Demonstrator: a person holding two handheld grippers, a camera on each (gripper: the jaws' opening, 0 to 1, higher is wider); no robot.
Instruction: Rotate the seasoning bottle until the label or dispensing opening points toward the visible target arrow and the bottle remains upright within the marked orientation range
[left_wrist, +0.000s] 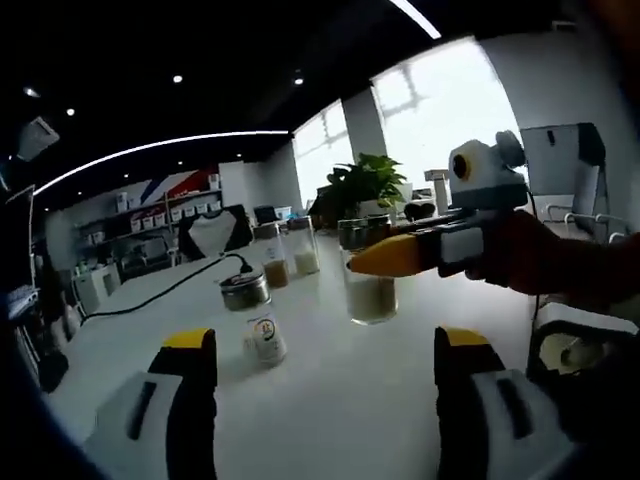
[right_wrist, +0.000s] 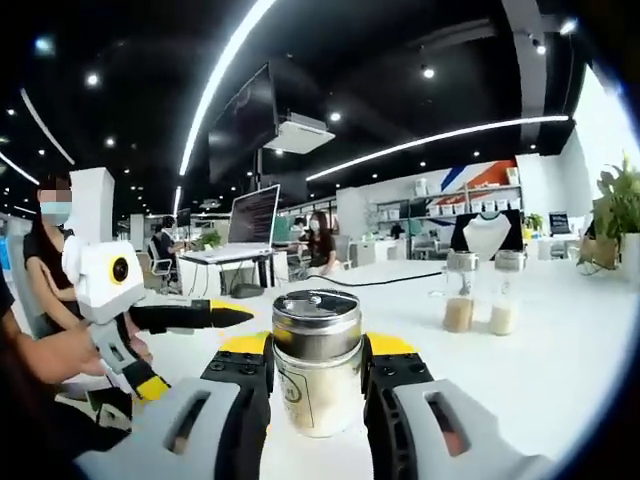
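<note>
My right gripper (right_wrist: 318, 372) is shut on a seasoning bottle (right_wrist: 318, 385) with a shiny metal lid, pale contents and a label, held upright at the white table (right_wrist: 560, 370). In the left gripper view the same bottle (left_wrist: 372, 292) stands right of centre, with the right gripper (left_wrist: 385, 258) reaching in from the right, its yellow fingertip against the glass. My left gripper (left_wrist: 325, 355) is open over bare table, with a small metal-lidded labelled bottle (left_wrist: 258, 318) just beyond its left jaw. In the right gripper view the left gripper (right_wrist: 195, 350) comes in from the left, open.
Two more glass bottles (left_wrist: 288, 255) stand further back on the table, seen too as a pair of bottles (right_wrist: 480, 295). A black cable (left_wrist: 170, 285) runs across the table. A potted plant (left_wrist: 365, 185) is behind. A white object (left_wrist: 585, 345) lies at the right edge. People sit at the left.
</note>
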